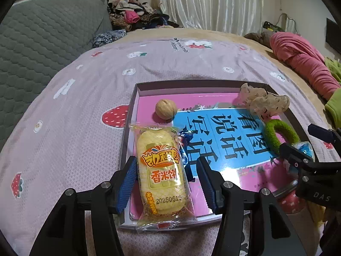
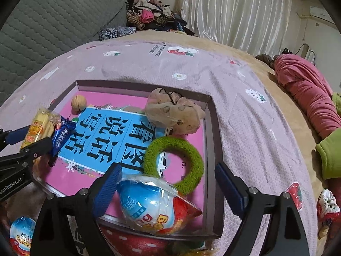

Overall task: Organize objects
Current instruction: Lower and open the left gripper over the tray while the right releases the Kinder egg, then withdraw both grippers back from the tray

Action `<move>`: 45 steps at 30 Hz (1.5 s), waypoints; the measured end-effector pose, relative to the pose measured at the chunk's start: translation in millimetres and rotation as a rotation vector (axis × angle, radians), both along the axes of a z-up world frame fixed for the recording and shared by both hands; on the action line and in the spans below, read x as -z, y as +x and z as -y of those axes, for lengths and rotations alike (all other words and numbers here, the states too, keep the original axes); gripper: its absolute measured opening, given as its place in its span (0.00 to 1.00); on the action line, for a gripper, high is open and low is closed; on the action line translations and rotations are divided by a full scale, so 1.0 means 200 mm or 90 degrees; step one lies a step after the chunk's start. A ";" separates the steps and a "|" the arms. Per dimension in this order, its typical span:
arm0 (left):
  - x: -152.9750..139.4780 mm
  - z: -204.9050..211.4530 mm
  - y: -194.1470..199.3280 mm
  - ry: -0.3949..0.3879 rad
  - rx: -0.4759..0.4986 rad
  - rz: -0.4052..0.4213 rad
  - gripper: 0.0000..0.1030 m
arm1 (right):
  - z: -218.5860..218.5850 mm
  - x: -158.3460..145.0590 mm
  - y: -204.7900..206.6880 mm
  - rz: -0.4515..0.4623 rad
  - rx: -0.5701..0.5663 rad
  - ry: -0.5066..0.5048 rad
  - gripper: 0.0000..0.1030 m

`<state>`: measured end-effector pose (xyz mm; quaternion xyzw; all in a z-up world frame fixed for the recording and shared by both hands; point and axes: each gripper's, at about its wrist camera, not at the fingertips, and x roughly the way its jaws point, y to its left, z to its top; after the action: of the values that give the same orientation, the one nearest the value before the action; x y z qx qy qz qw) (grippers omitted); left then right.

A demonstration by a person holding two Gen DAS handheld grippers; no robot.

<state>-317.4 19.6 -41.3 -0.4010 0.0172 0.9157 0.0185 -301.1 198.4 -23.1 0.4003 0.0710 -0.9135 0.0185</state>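
Observation:
A shallow grey box [image 1: 136, 106] [image 2: 210, 128] lined with a pink-and-blue book lies on the bed. In it are a walnut [image 1: 165, 109] [image 2: 78, 103], a beige scrunchie [image 1: 264, 101] [image 2: 174, 111], a green fuzzy ring [image 1: 279, 135] [image 2: 173, 164] and a blue candy wrapper [image 1: 185, 147] [image 2: 61, 137]. My left gripper [image 1: 166, 181] is open, its jaws either side of a yellow rice-cracker packet [image 1: 162, 177] lying on the box's near edge. My right gripper [image 2: 168, 192] is open around a blue, white and red egg-shaped sweet [image 2: 153, 208] resting on the box's near rim.
A second egg sweet [image 2: 21, 232] lies at the lower left. A red patterned scrunchie [image 2: 327, 209] sits on the pink strawberry-print sheet [image 1: 64, 128]. A pink garment [image 1: 302, 64] lies to the right. A grey quilted headboard [image 1: 42, 38] and a clothes pile [image 1: 136, 15] stand behind.

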 end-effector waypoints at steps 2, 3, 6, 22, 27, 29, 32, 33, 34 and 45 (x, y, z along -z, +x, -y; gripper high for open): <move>-0.01 0.00 0.00 0.000 -0.001 -0.003 0.57 | 0.00 -0.01 0.00 -0.006 0.001 -0.002 0.89; -0.01 0.00 0.00 -0.001 -0.002 -0.005 0.57 | -0.01 -0.02 0.01 -0.009 0.002 -0.001 0.89; -0.02 0.00 0.01 -0.004 -0.004 -0.011 0.59 | 0.00 -0.04 0.01 -0.017 0.001 -0.002 0.90; -0.18 0.00 0.10 -0.016 -0.006 -0.059 0.79 | -0.01 -0.20 0.10 -0.068 0.004 -0.021 0.95; -0.22 -0.01 0.17 -0.020 -0.007 -0.064 0.80 | -0.02 -0.27 0.17 -0.091 0.012 -0.034 0.99; -0.24 -0.01 0.20 -0.020 -0.002 -0.062 0.80 | -0.03 -0.30 0.21 -0.095 0.013 -0.047 0.99; -0.28 -0.02 0.26 -0.026 0.003 -0.077 0.80 | -0.03 -0.36 0.27 -0.114 0.020 -0.052 0.99; -0.30 -0.02 0.30 -0.034 -0.005 -0.088 0.80 | -0.03 -0.39 0.30 -0.123 0.021 -0.053 0.99; -0.31 -0.01 0.32 -0.035 -0.008 -0.091 0.80 | -0.02 -0.41 0.32 -0.129 0.019 -0.056 0.99; -0.48 0.01 0.68 -0.007 -0.018 -0.078 0.80 | 0.01 -0.72 0.66 -0.161 0.007 -0.018 0.99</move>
<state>-181.7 17.9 55.0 -0.3443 0.0180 0.9387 0.0023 -168.7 197.0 120.9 0.2821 0.0582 -0.9576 0.0102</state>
